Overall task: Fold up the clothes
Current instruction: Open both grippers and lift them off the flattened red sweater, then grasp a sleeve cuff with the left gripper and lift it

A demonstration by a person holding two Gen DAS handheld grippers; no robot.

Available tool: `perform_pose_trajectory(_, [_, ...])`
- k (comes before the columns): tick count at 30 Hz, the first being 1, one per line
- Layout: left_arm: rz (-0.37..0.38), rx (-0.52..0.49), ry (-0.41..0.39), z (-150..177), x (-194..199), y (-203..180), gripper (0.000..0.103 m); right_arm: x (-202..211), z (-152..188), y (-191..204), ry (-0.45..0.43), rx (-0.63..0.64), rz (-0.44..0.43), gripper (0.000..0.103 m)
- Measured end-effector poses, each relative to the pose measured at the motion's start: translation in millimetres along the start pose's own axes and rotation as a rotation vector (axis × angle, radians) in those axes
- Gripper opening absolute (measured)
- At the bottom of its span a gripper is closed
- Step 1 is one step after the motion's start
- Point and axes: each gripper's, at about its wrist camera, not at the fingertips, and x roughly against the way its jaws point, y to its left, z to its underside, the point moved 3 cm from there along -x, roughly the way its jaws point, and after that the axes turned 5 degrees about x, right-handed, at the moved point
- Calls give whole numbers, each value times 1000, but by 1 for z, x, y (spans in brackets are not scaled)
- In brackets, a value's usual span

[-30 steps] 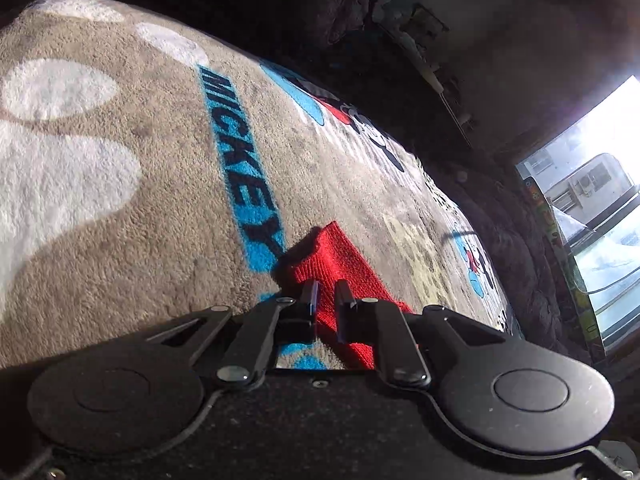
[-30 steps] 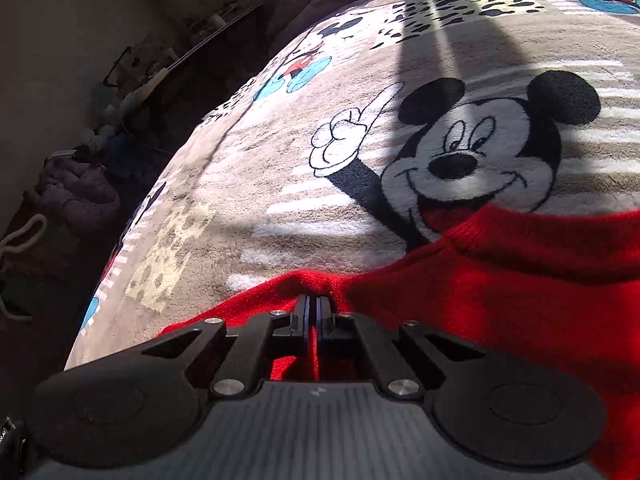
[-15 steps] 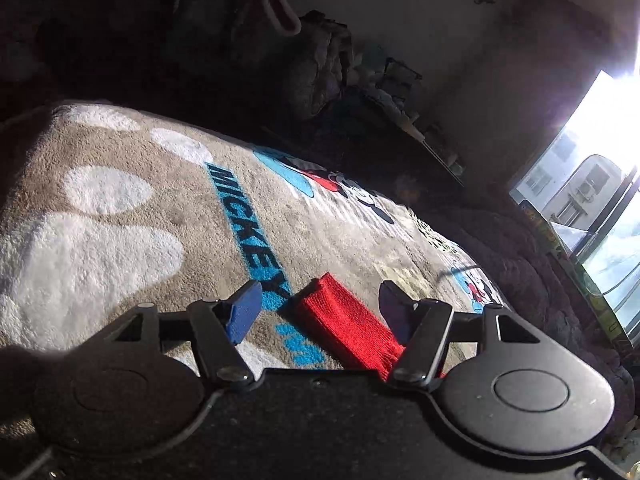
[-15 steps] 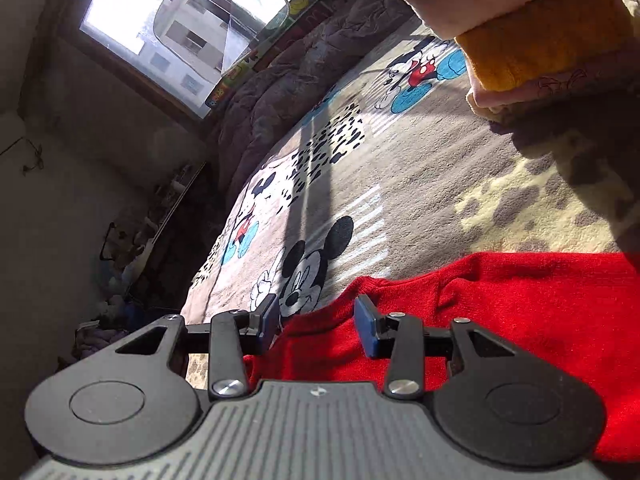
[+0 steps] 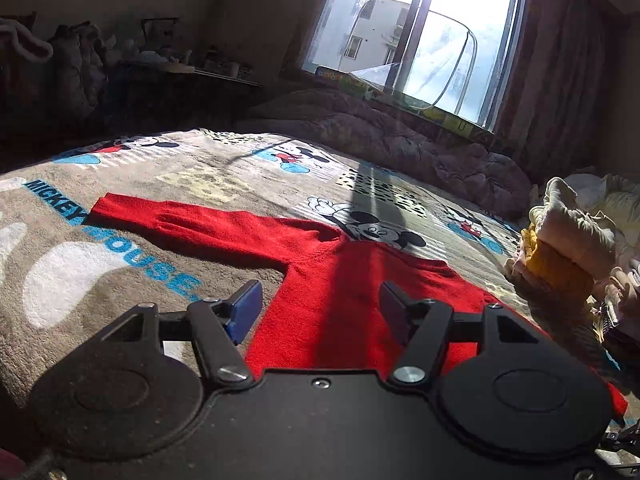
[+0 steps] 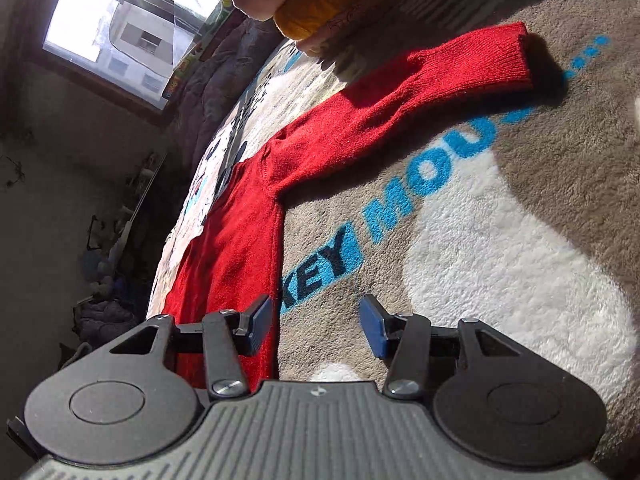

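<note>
Sunlit Mickey Mouse blanket point(image 5: 132, 280) bears a red sweater point(image 5: 332, 292) below the window point(image 5: 416, 36).

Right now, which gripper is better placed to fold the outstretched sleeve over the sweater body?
Probably the right gripper: open, it sits beside the red sweater edge with the sleeve ahead. The left gripper, also open, hovers over the body.

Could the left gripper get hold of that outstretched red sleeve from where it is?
Probably yes. The left gripper is open and holds nothing, and the sleeve of the red sweater lies flat, uncovered, on the Mickey Mouse blanket.
</note>
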Motion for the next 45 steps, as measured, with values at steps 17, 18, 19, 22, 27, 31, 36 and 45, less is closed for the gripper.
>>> perform_pose_trajectory(17, [-173, -390, 175, 55, -15, -39, 69, 54, -1, -54, -252, -253, -263, 50])
perform_pose_trajectory(18, [-134, -425, 165, 54, -13, -52, 69, 60, -4, -60, -283, -280, -273, 51])
perform_pose_trajectory(19, [-95, -461, 155, 53, -12, -66, 69, 67, -7, -68, -316, -311, -282, 53])
perform_pose_trajectory(22, [43, -587, 130, 63, -13, -117, 69, 81, -15, -90, -405, -393, -299, 55])
perform_pose_trajectory(27, [247, -804, 115, 95, -18, -209, 69, 89, -23, -106, -461, -399, -308, 60])
perform_pose_trajectory(31, [394, -1007, 79, 130, -16, -280, 69, 105, -28, -120, -519, -406, -335, 64])
perform_pose_trajectory(36, [467, -1313, 15, 185, -27, -346, 69, 118, -36, -139, -580, -445, -354, 67])
perform_pose_trajectory(45, [289, -1579, -113, 217, -82, -405, 65, 132, -47, -160, -647, -485, -387, 71])
